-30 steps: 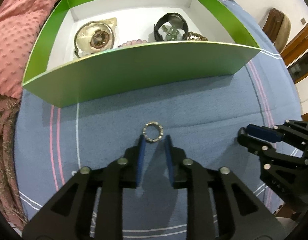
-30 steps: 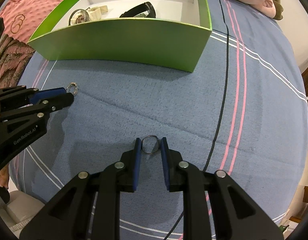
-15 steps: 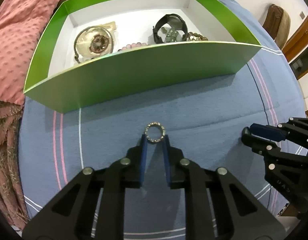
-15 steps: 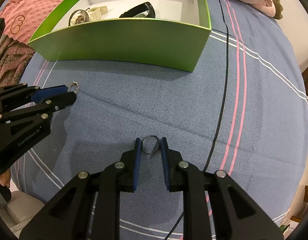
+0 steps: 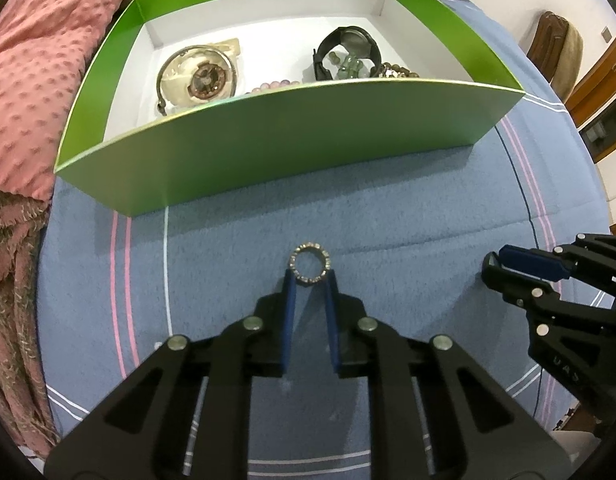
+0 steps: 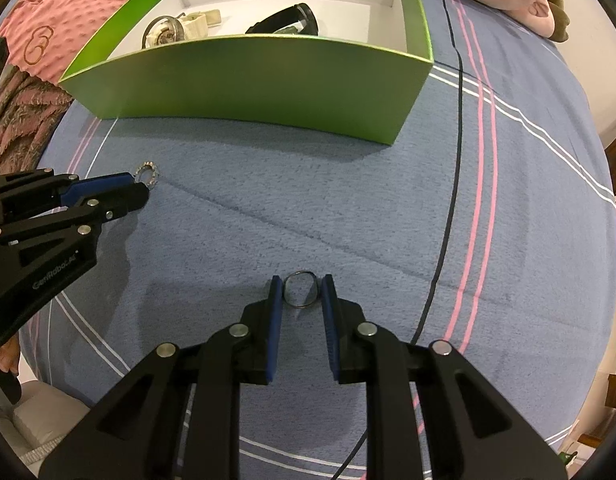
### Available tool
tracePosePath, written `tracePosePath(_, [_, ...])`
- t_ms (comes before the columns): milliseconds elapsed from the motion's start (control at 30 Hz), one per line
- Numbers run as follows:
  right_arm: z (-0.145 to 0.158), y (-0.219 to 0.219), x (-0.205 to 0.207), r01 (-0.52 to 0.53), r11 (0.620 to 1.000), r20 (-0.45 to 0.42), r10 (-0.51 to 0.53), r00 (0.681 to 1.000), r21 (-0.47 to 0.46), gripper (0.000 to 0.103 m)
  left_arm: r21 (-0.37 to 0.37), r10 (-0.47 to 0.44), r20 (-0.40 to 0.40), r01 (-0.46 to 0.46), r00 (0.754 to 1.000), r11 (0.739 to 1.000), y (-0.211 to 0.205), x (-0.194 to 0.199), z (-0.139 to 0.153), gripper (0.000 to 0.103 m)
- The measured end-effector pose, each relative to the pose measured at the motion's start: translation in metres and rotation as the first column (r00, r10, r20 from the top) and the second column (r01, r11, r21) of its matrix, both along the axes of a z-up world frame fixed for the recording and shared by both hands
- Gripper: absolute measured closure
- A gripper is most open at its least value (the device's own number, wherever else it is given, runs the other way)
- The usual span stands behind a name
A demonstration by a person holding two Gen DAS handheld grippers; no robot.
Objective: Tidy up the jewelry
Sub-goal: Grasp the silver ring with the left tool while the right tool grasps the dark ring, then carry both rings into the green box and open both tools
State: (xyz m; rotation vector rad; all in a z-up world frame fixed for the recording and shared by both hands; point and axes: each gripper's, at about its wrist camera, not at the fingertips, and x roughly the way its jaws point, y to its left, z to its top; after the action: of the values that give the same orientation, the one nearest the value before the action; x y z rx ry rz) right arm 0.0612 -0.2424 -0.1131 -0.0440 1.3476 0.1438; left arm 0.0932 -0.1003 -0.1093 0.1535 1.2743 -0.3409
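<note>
On the blue striped bedspread point(image 6: 388, 208), the left gripper point(image 5: 310, 276) has just narrowed its fingers onto a stone-studded ring point(image 5: 310, 262), pinching it at the tips. The right gripper point(image 6: 299, 290) has its fingers nearly together, clamped on a plain dark ring point(image 6: 300, 289). Both rings sit in front of the green box point(image 5: 291, 148), which holds a black watch point(image 5: 348, 46) and beaded bracelets point(image 5: 350, 68).

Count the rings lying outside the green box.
2: a studded ring pinched in the left tongs, and a plain dark ring pinched in the right tongs. The box wall may hide others.
</note>
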Motion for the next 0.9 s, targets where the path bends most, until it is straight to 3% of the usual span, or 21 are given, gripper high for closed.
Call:
tracePosePath(200, [0.0, 0.0, 0.0, 0.006, 1.0, 0.003, -0.006, 1.0, 0.005, 0.084, -0.032, 0.037, -0.021, -0.038, 0.999, 0.999, 0.009, 0.004, -0.001, 0.087])
tracePosePath(300, [-0.001, 0.0, -0.002, 0.005, 1.0, 0.001, -0.005, 1.0, 0.004, 0.084, -0.037, 0.044, -0.023, -0.045, 0.999, 0.998, 0.009, 0.004, 0.0, 0.071])
tracePosePath(400, [0.0, 0.002, -0.002, 0.004, 1.0, 0.002, -0.004, 1.0, 0.006, 0.084, -0.037, 0.04, -0.026, -0.041, 0.999, 0.998, 0.007, 0.003, 0.001, 0.069])
tracePosePath(533, [0.001, 0.002, -0.002, 0.004, 1.0, 0.002, -0.004, 1.0, 0.007, 0.084, -0.013, 0.022, -0.016, -0.022, 1.0, 1.0, 0.0, 0.005, 0.001, 0.068])
tracePosePath(667, [0.001, -0.001, -0.002, 0.007, 1.0, 0.001, -0.007, 1.0, 0.013, 0.084, 0.047, 0.0, 0.014, 0.0, 1.0, 0.999, -0.007, 0.004, 0.001, 0.083])
tracePosePath(900, [0.004, -0.006, -0.001, 0.011, 1.0, 0.006, -0.011, 1.0, 0.012, 0.084, 0.048, 0.02, 0.025, -0.022, 0.999, 0.999, 0.002, 0.001, 0.011, 0.083])
